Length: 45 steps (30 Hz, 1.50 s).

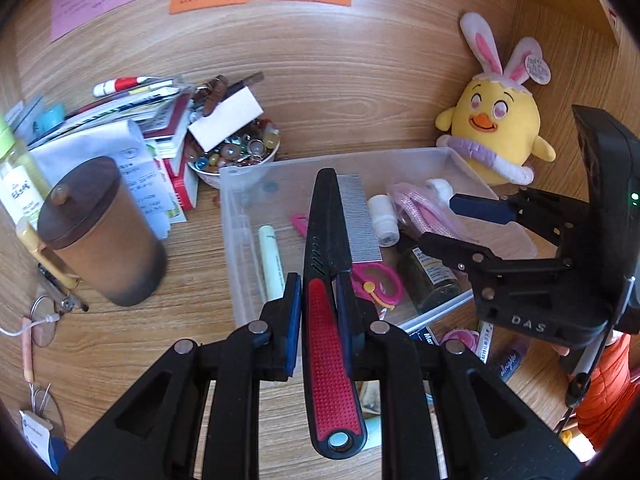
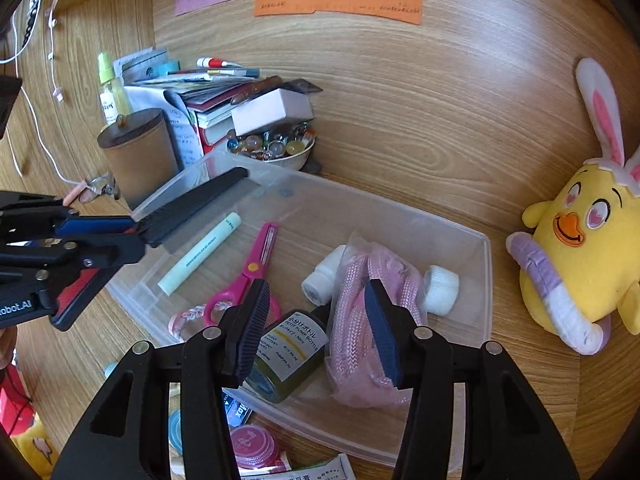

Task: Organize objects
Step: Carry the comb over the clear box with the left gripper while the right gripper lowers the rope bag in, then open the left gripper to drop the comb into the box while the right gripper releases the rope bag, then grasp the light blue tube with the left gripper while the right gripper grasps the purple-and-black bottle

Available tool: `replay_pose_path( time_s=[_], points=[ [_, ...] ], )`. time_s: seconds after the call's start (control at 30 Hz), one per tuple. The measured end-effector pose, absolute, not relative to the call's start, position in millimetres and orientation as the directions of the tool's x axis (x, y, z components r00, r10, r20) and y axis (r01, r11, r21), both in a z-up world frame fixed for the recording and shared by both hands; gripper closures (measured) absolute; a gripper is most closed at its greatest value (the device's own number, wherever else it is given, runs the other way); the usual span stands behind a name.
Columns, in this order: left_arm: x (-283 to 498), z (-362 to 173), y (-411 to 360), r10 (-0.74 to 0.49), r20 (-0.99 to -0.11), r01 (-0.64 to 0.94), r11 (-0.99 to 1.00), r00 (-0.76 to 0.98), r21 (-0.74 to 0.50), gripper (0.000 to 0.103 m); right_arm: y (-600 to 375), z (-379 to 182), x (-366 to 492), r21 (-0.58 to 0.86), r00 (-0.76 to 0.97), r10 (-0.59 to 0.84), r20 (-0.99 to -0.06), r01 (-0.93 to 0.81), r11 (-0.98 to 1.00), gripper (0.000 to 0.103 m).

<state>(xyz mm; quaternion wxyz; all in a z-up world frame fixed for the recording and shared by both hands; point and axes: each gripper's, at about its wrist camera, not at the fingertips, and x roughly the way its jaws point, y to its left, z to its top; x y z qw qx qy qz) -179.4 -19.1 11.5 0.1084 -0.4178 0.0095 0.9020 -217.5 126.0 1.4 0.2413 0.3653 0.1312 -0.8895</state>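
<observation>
My left gripper (image 1: 319,284) is shut on the red-and-black handle of a metal-toothed comb (image 1: 328,240). The comb points out over a clear plastic bin (image 1: 360,156) on the wooden desk. In the right wrist view the comb (image 2: 192,208) hangs above the bin's left corner. My right gripper (image 2: 317,286) is open above the bin's near side, over a dark green pump bottle (image 2: 288,352) and a bagged pink rope (image 2: 360,320); its pads touch nothing. Pink scissors (image 2: 248,276), a pale green stick (image 2: 200,252) and white rolls (image 2: 440,284) also lie in the bin.
A yellow plush chick (image 2: 580,248) leans at the right. Left of the bin stand a brown lidded cup (image 1: 104,232), a bowl of marbles (image 1: 236,152) and a pile of books and papers (image 1: 132,128). A pink round case (image 2: 252,444) lies before the bin.
</observation>
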Motion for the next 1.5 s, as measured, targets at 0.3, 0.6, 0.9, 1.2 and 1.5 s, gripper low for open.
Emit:
replay_pose_path(
  time_s=[0.3, 0.6, 0.9, 1.2, 1.5],
  points=[
    [-201.5, 7.8, -13.2, 0.209, -0.789, -0.223, -0.970, -0.577, -0.094, 0.100, 148.0, 19.2, -200.4, -0.065, -0.654, -0.329, -0.681, 0.501, -0.863, 0.039],
    [-177.9, 22.5, -8.0, 0.157, -0.745, -0.221, -0.975, -0.649, -0.013, 0.099, 165.4, 24.0, -177.4, -0.028, -0.666, -0.365, -0.651, 0.501, -0.865, 0.035],
    [-130.5, 38.5, -13.4, 0.114, -0.669, -0.178, -0.984, -0.735, 0.028, 0.039, 178.2, 16.2, -149.5, -0.006, -0.666, -0.372, -0.647, 0.492, -0.870, 0.026],
    [-89.8, 28.9, -20.0, 0.083, -0.656, -0.153, -0.987, -0.750, 0.050, 0.007, 186.9, -0.7, -123.7, -0.008, -0.652, -0.357, -0.669, 0.486, -0.874, 0.021],
    [-74.2, -13.0, -30.0, 0.092, -0.741, -0.142, -0.990, -0.666, 0.005, 0.005, 192.8, -31.4, -108.6, -0.020, -0.600, -0.327, -0.730, 0.497, -0.868, 0.020]
  ],
)
